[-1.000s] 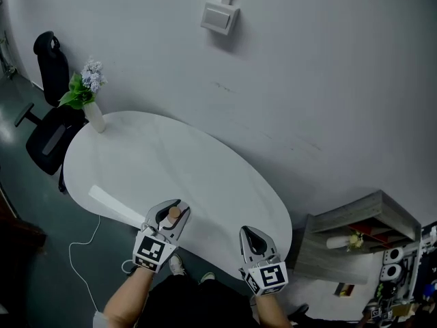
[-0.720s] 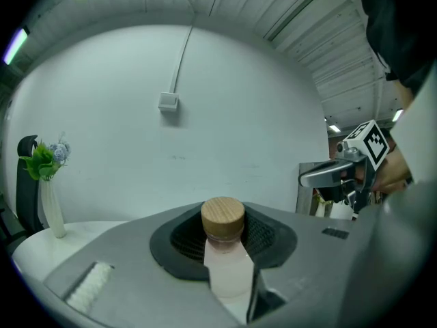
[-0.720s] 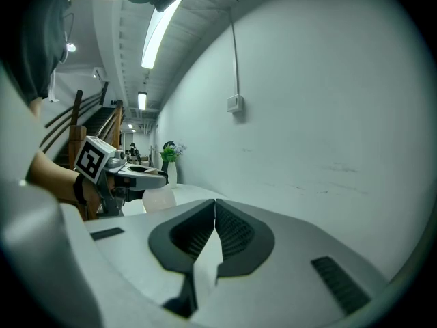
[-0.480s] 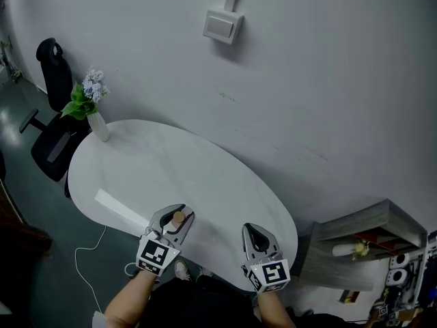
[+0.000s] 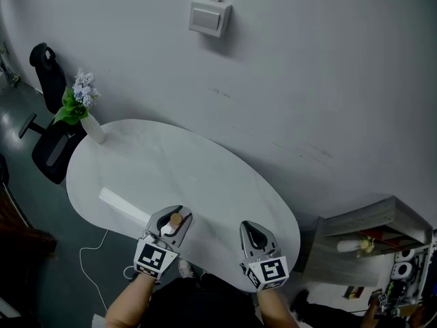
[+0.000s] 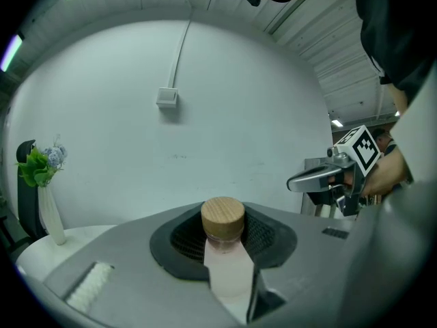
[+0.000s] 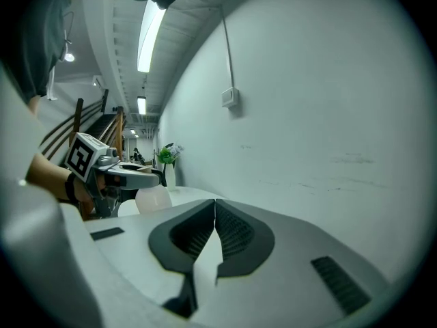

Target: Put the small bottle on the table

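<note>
The left gripper [image 5: 172,217] pinches the small pale pink bottle with a round wooden cap [image 6: 227,258] at the near edge of the white oval table [image 5: 171,162]. The right gripper [image 5: 251,233], at that same edge, is pressed together with nothing in it.

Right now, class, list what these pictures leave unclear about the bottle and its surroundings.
- Base of the small bottle: left gripper view, hidden by the left gripper itself.
- Whether it touches the table: head view, only its cork cap shows.
- Contents of the shelf: head view, too small.
</note>
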